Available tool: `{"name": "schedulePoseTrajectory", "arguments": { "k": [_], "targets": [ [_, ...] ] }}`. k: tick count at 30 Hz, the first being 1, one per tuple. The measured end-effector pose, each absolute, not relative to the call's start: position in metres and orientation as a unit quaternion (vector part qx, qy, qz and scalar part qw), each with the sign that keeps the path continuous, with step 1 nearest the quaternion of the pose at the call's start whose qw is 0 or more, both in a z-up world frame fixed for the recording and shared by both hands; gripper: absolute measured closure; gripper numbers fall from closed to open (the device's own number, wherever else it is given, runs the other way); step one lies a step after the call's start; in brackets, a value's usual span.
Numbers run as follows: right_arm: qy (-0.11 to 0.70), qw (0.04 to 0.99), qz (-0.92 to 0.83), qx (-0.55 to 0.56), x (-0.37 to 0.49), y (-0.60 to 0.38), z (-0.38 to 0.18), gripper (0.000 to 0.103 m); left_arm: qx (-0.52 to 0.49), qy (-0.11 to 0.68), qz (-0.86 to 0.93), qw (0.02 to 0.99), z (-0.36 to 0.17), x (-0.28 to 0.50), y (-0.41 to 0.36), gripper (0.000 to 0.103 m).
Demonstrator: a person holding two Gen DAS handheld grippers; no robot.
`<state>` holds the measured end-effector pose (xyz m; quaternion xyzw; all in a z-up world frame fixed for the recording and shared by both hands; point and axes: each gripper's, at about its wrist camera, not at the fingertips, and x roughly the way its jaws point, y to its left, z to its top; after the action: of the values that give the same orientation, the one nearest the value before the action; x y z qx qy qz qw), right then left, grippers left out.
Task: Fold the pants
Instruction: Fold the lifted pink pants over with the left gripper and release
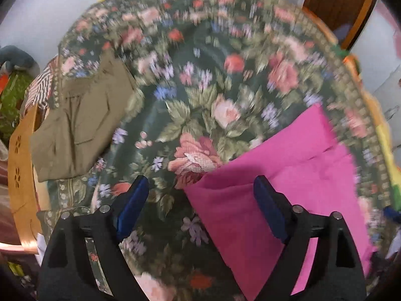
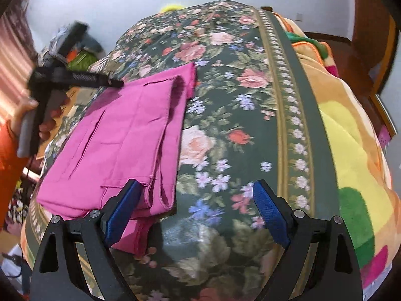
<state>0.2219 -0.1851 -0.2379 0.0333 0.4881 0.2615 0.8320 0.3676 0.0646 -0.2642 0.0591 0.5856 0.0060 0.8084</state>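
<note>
The pink pants [image 2: 120, 140] lie folded into a long rectangle on the floral bedspread [image 2: 225, 115]; they also show in the left wrist view [image 1: 288, 175]. My left gripper [image 1: 200, 208] is open and empty above the pants' near corner. It shows from outside in the right wrist view [image 2: 75, 77], held in a hand over the pants' far left end. My right gripper [image 2: 195, 210] is open and empty, its left finger [image 2: 122, 210] over the pants' near end.
Folded olive pants [image 1: 80, 125] lie at the bed's left side by a wooden board [image 1: 20, 175]. A bright fleece blanket [image 2: 351, 138] covers the bed's right side. A wooden door [image 1: 338, 5] stands behind.
</note>
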Motion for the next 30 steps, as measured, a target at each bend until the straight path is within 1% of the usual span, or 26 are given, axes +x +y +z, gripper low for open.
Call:
{"name": "schedulePoseTrajectory", "arguments": {
  "k": [1, 2, 3, 11, 13, 17, 21, 25, 30],
  "targets": [
    [0.487, 0.833, 0.259, 0.034, 0.223, -0.187, -0.236, 0.013, 0.076, 0.587, 0.018, 0.806, -0.273, 0.369, 0.063, 0.015],
    [0.485, 0.835, 0.256, 0.032, 0.223, -0.187, -0.235, 0.013, 0.086, 0.575, 0.024, 0.813, -0.277, 0.366, 0.064, 0.007],
    [0.484, 0.837, 0.252, 0.03, 0.224, -0.188, -0.233, 0.013, 0.092, 0.562, 0.029, 0.821, -0.277, 0.362, 0.065, 0.002],
    [0.47, 0.849, 0.239, 0.022, 0.223, -0.194, -0.215, 0.013, 0.137, 0.536, 0.072, 0.83, -0.264, 0.305, 0.085, 0.002],
    [0.466, 0.851, 0.244, 0.019, 0.218, -0.191, -0.21, 0.013, 0.12, 0.537, 0.085, 0.831, -0.26, 0.29, 0.095, 0.002],
    [0.459, 0.849, 0.261, 0.006, 0.204, -0.181, -0.204, 0.013, 0.051, 0.549, 0.103, 0.828, -0.251, 0.248, 0.122, 0.002],
    [0.457, 0.846, 0.276, -0.002, 0.193, -0.172, -0.203, 0.013, 0.007, 0.551, 0.102, 0.828, -0.245, 0.211, 0.129, 0.002],
    [0.454, 0.844, 0.286, -0.005, 0.183, -0.166, -0.202, 0.013, 0.022, 0.541, 0.089, 0.836, -0.239, 0.174, 0.111, 0.002],
    [0.457, 0.84, 0.292, -0.025, 0.175, -0.158, -0.217, 0.014, 0.025, 0.524, 0.081, 0.847, -0.234, 0.155, 0.094, 0.002]
  ]
}}
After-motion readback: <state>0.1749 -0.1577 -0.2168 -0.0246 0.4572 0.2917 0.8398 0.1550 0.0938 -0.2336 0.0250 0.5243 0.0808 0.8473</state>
